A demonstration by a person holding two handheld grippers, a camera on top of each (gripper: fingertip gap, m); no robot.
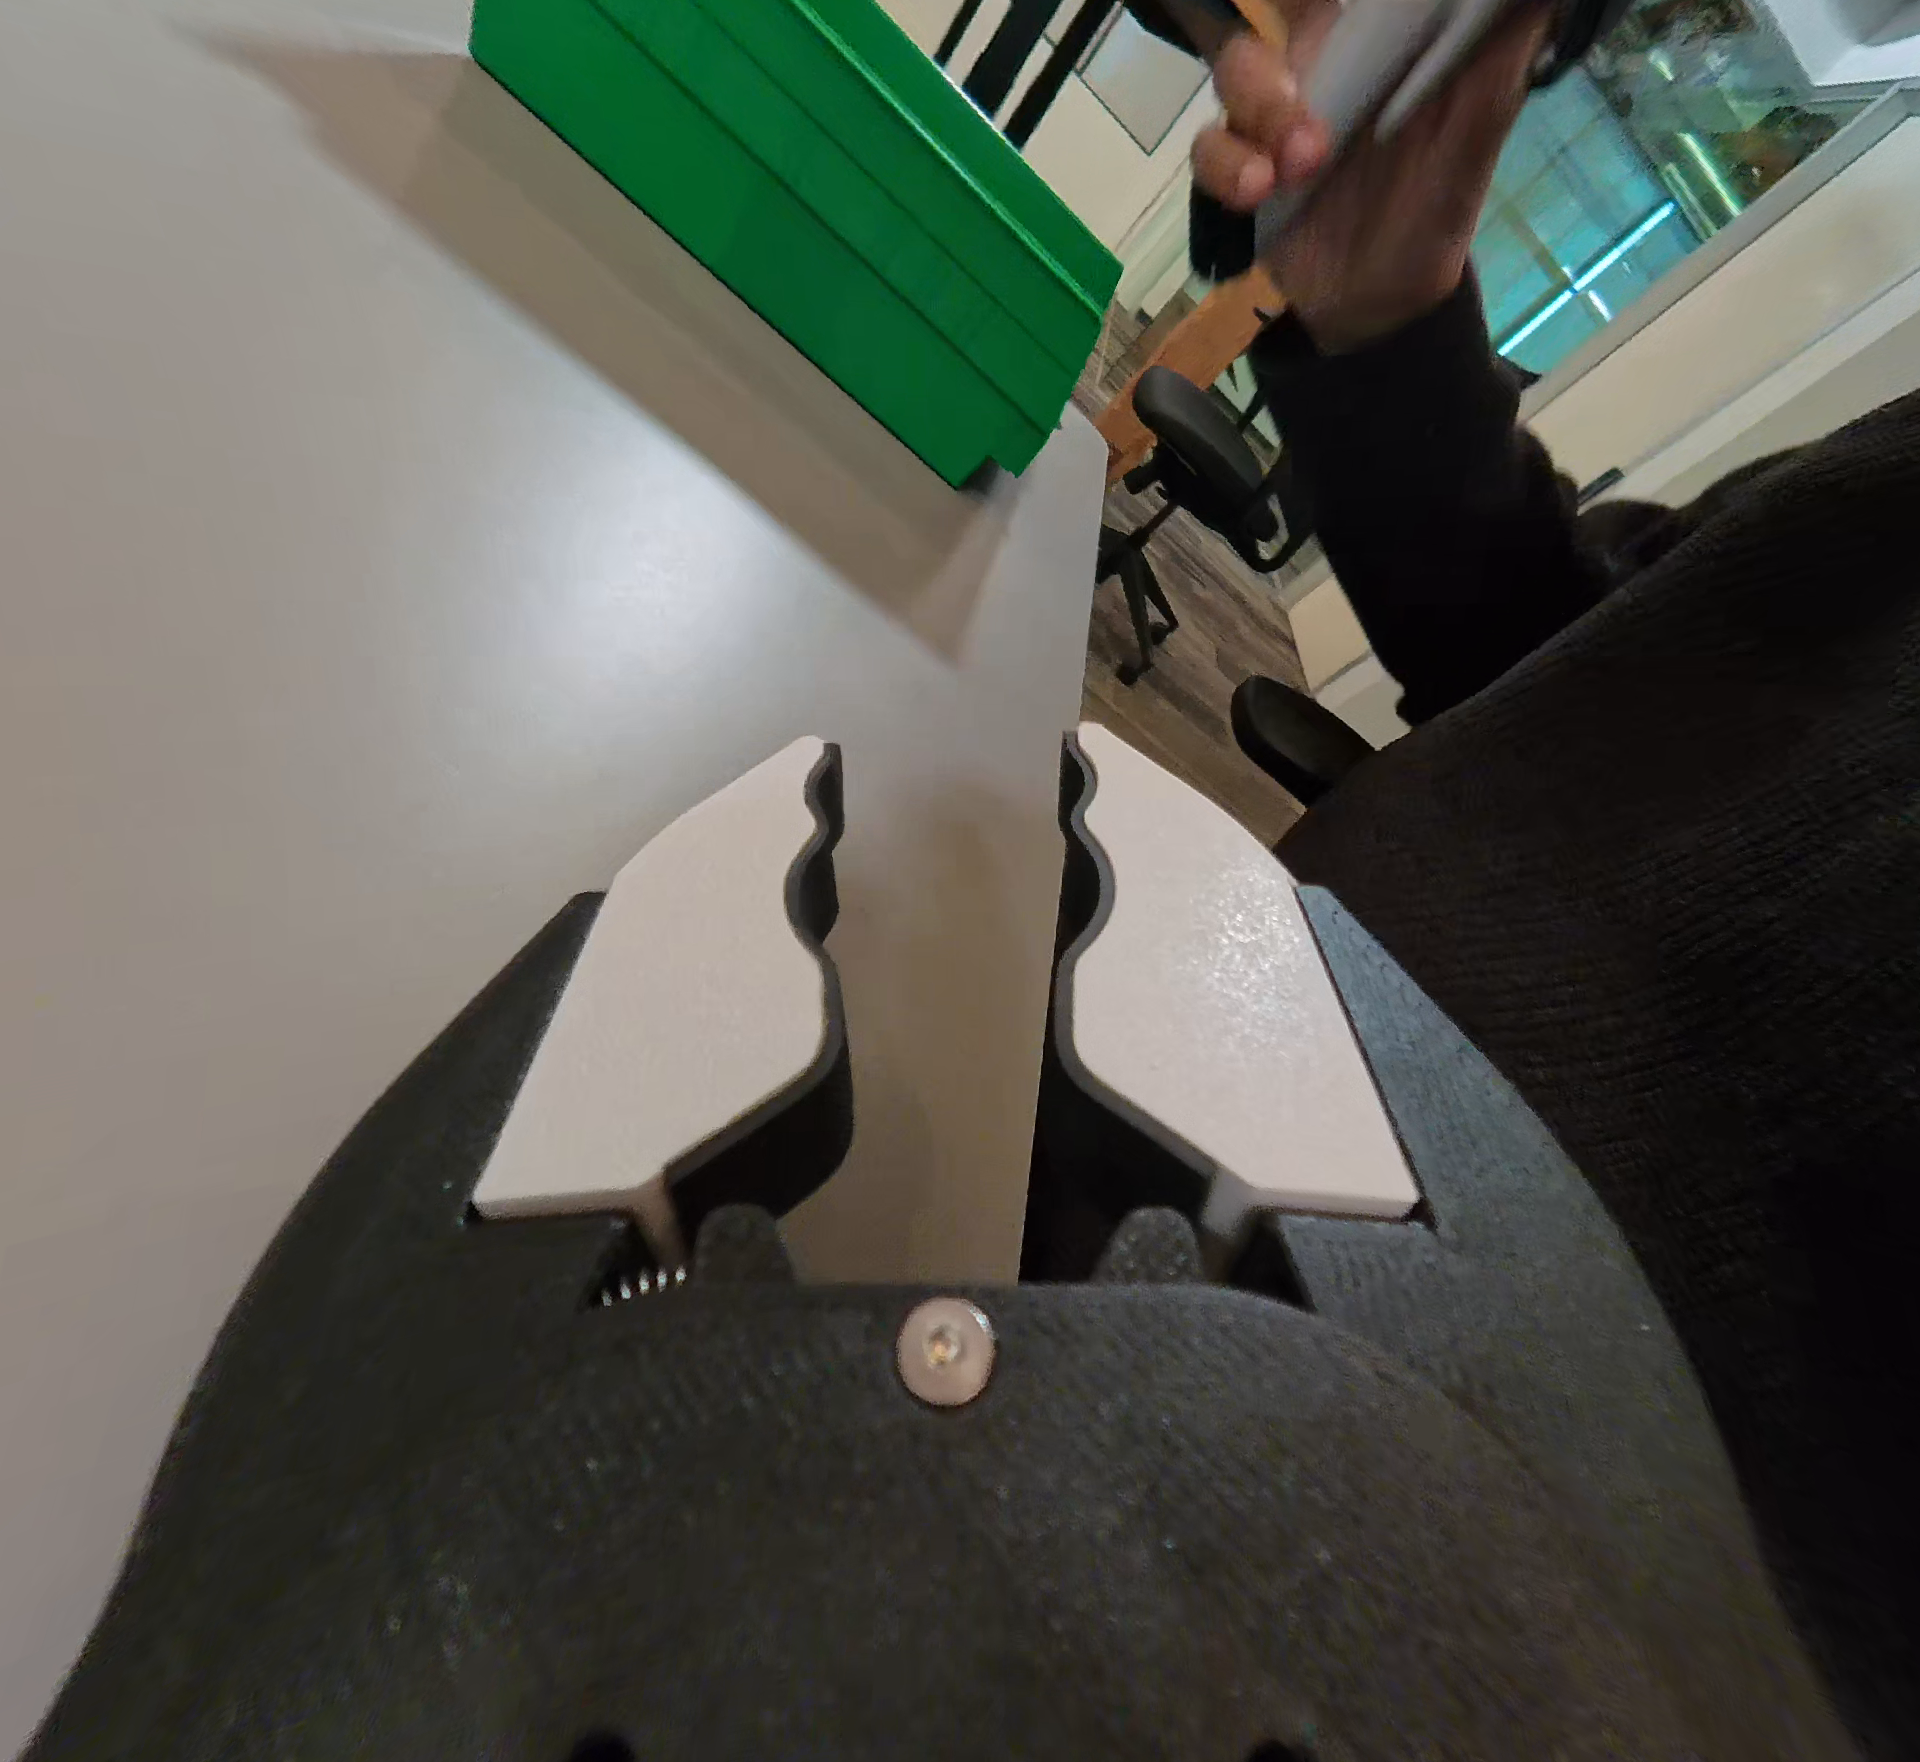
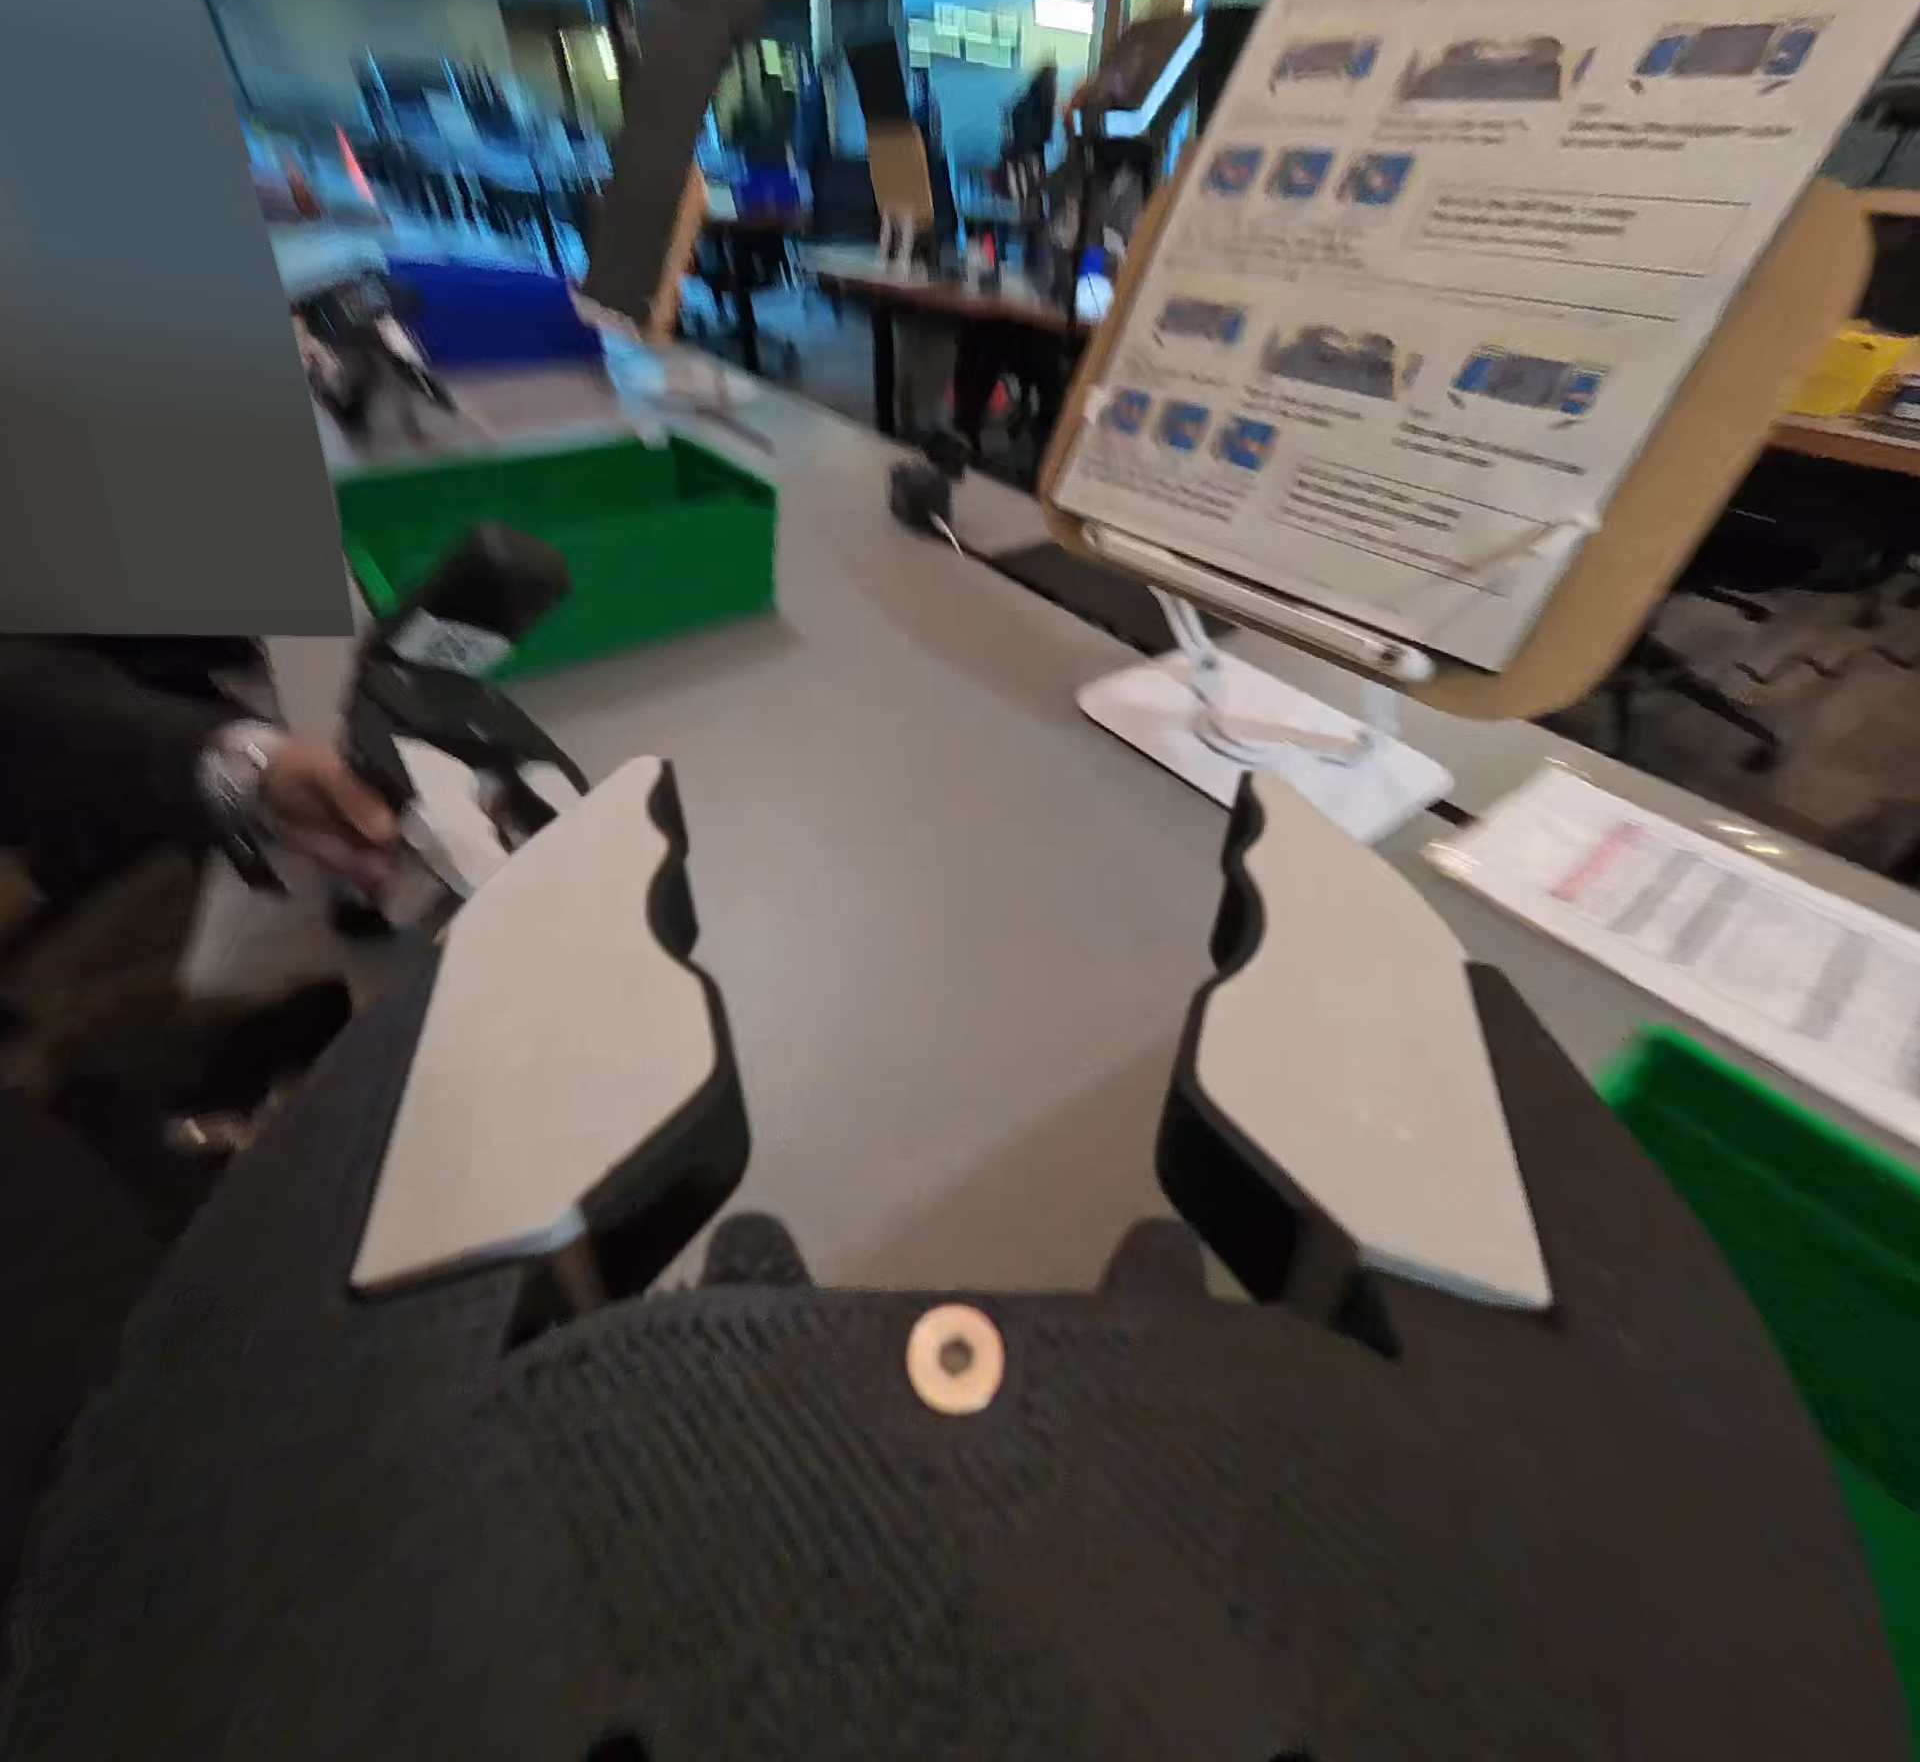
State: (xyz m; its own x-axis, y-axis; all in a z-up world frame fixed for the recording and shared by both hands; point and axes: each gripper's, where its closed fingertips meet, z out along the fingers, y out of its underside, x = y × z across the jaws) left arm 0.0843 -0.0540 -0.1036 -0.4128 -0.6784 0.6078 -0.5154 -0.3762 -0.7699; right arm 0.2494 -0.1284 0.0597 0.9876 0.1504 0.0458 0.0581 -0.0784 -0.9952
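The left gripper [image 1: 948,777] hangs over the near edge of a pale grey table [image 1: 364,673], its view rolled hard to one side so the tabletop runs up the left of the picture. Its two grey fingers [image 1: 686,985] stand parted with a moderate gap, and nothing lies between them but bare table and the table's edge. Farther along the table sits a green bin [image 1: 769,154], well apart from the fingertips. Beyond the table's edge a hand [image 1: 1340,185] in a dark sleeve holds the other tool, blurred, up in the air; an office chair [image 1: 1205,465] stands on the floor behind. The right gripper [image 2: 956,798] is held above the same table [image 2: 935,725] with its jaws spread wide and empty. Ahead of it to the left is a green bin [image 2: 623,549], open at the top; its contents cannot be made out. At the right a clipboard [image 2: 1455,258] with a printed sheet leans on a white stand [image 2: 1268,736], and a paper [image 2: 1714,943] lies flat just beside the stand. Another green bin's corner [image 2: 1787,1224] shows at the lower right, close beside the right finger. At the far left the left gripper [image 2: 457,673] appears, blurred, held by a hand [image 2: 322,808] near the table's edge.
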